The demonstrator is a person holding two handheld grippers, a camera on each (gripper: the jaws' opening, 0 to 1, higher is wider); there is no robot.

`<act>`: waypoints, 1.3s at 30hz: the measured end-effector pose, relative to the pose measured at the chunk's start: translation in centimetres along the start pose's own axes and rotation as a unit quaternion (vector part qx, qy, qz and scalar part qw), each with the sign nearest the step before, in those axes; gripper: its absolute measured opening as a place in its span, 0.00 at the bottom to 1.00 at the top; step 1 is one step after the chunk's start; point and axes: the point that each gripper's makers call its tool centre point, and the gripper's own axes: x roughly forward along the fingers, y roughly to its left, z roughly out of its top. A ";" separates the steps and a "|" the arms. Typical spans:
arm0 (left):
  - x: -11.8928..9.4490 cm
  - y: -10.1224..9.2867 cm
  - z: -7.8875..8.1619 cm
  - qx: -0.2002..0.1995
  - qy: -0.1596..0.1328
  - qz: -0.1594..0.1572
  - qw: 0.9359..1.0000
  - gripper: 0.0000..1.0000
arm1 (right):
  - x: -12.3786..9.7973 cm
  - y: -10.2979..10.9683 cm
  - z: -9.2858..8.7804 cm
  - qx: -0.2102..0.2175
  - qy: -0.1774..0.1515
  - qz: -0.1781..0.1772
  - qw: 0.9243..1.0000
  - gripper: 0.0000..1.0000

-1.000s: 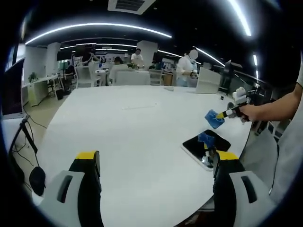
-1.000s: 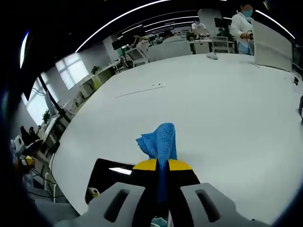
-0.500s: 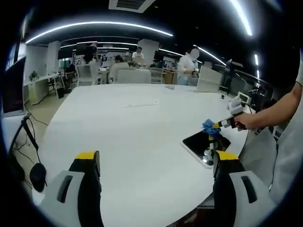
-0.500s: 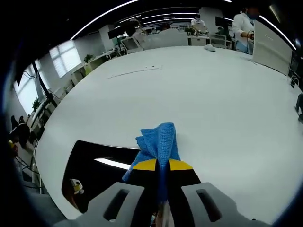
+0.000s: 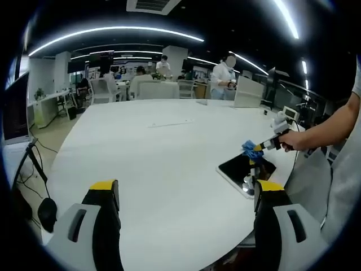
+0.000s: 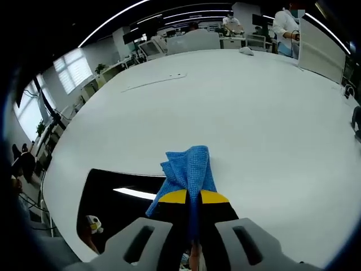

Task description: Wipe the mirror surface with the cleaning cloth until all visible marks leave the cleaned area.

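The mirror (image 5: 243,167) is a dark flat rectangle lying near the right edge of the white table (image 5: 158,152). In the right gripper view the mirror (image 6: 115,197) lies low on the left and reflects a strip of ceiling light. My right gripper (image 6: 190,197) is shut on the blue cleaning cloth (image 6: 189,166), which bunches out past the yellow jaw tips, over the mirror's right edge. In the left gripper view a hand holds that right gripper (image 5: 265,145), and the cloth (image 5: 250,149) sits at the mirror's far edge. My left gripper (image 5: 188,195) is open, wide apart, holding nothing, above the table's near side.
A thin pale strip (image 5: 165,123) lies mid-table. A white upright panel (image 5: 249,91) stands at the far end. People and desks fill the room behind. The table's rim (image 5: 265,214) runs close by the mirror. A sleeve and arm (image 5: 333,130) reach in from the right.
The right gripper has come down with the cloth from above the table to the mirror's far edge. More of the mirror shows in its view. The left gripper has stayed still.
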 end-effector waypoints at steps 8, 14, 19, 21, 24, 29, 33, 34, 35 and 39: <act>-0.1 0.1 -0.1 -0.001 0.002 0.000 1.000 0.99 | 0.0 2.5 -0.2 -0.014 0.005 0.011 1.000 0.00; -0.1 0.0 0.0 -0.001 0.003 -0.001 1.000 0.99 | 0.9 3.0 0.0 -0.008 0.008 0.010 1.000 0.00; -0.2 0.2 -0.2 -0.001 0.006 -0.002 1.000 0.99 | 1.9 3.9 0.0 -0.007 0.011 0.017 1.000 0.01; -0.2 0.3 -0.2 -0.001 0.007 -0.002 1.000 0.99 | 2.0 4.3 -0.1 -0.006 0.012 0.019 1.000 0.01; -0.2 0.4 -0.3 0.001 0.010 -0.004 1.000 0.99 | 1.6 5.3 -0.3 -0.006 0.011 0.014 1.000 0.01; 0.0 0.1 -0.3 0.001 0.010 -0.006 1.000 0.99 | 1.4 6.3 -0.4 -0.006 0.012 0.020 1.000 0.01; 0.3 -0.1 -0.5 -0.001 0.011 -0.008 1.000 0.99 | 1.0 7.4 -0.4 -0.005 0.015 0.028 0.999 0.01; 0.3 -0.2 -0.6 0.000 0.012 -0.009 1.000 0.99 | 0.9 7.6 -0.5 -0.006 0.016 0.030 0.999 0.01; 0.4 -0.3 -0.7 0.000 0.013 -0.011 1.000 0.99 | 0.9 8.0 -0.5 -0.009 0.016 0.032 0.999 0.01; 0.7 -1.9 -0.8 0.004 0.016 -0.028 0.999 0.99 | 1.0 9.4 -0.5 -0.023 0.016 0.042 0.999 0.01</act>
